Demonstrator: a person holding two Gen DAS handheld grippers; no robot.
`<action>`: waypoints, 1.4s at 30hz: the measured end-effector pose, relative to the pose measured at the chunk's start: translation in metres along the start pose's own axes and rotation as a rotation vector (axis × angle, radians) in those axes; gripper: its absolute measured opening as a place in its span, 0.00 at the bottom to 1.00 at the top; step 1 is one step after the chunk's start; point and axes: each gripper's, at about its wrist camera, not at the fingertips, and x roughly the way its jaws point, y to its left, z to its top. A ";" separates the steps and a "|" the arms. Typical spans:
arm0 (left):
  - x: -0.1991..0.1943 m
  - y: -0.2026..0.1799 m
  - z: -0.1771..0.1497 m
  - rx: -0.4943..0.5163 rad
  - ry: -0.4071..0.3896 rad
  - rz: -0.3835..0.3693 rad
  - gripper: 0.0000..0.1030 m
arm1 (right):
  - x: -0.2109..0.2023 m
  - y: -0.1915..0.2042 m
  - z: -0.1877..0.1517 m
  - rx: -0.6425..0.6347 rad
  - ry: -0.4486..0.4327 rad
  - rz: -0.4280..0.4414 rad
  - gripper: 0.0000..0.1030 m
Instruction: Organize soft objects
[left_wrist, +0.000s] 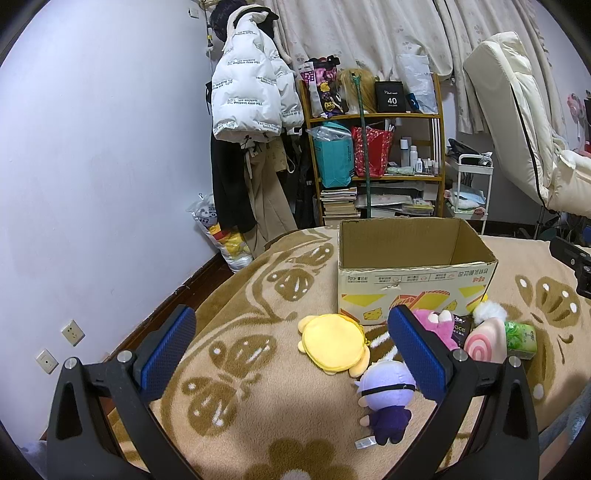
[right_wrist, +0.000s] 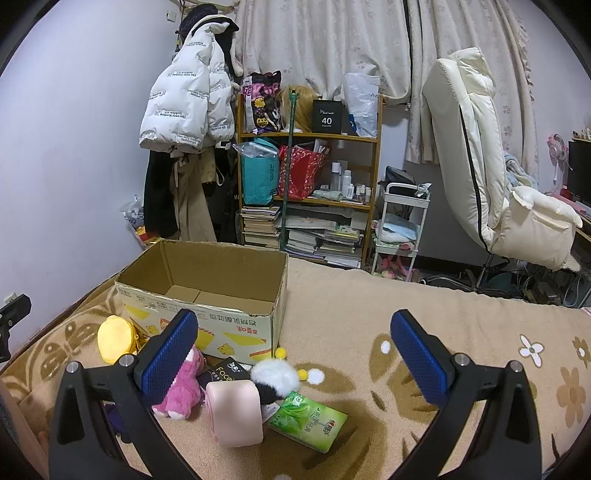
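An open, empty cardboard box (left_wrist: 413, 284) (right_wrist: 207, 317) stands on the bed. In front of it lie a yellow plush (left_wrist: 334, 345) (right_wrist: 116, 339), a purple-haired doll (left_wrist: 386, 398), a pink plush (left_wrist: 434, 325) (right_wrist: 183, 387), a pink swirl-roll cushion (left_wrist: 485, 341) (right_wrist: 234, 413), a white-and-black fluffy toy (right_wrist: 275, 376) and a green tissue pack (left_wrist: 521, 338) (right_wrist: 308, 421). My left gripper (left_wrist: 291, 350) is open and empty, above the blanket left of the doll. My right gripper (right_wrist: 293, 354) is open and empty, above the fluffy toy.
The bed has a beige blanket (right_wrist: 424, 317) with brown patterns. A black packet (right_wrist: 225, 373) lies among the toys. Beyond the bed stand a cluttered shelf (left_wrist: 373, 147), hanging coats (left_wrist: 251, 99), a white cart (right_wrist: 402, 225) and a cream chair (right_wrist: 491, 177). The wall (left_wrist: 92, 166) runs along the left.
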 end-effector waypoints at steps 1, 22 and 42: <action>0.000 0.000 0.000 0.001 0.001 0.000 1.00 | 0.001 0.000 0.000 0.000 -0.001 -0.001 1.00; 0.001 -0.001 -0.001 0.003 0.002 0.002 0.99 | -0.002 0.000 0.003 -0.003 -0.012 -0.008 1.00; 0.003 -0.002 -0.004 0.006 0.008 0.002 0.99 | -0.004 -0.002 0.004 -0.004 -0.006 -0.005 1.00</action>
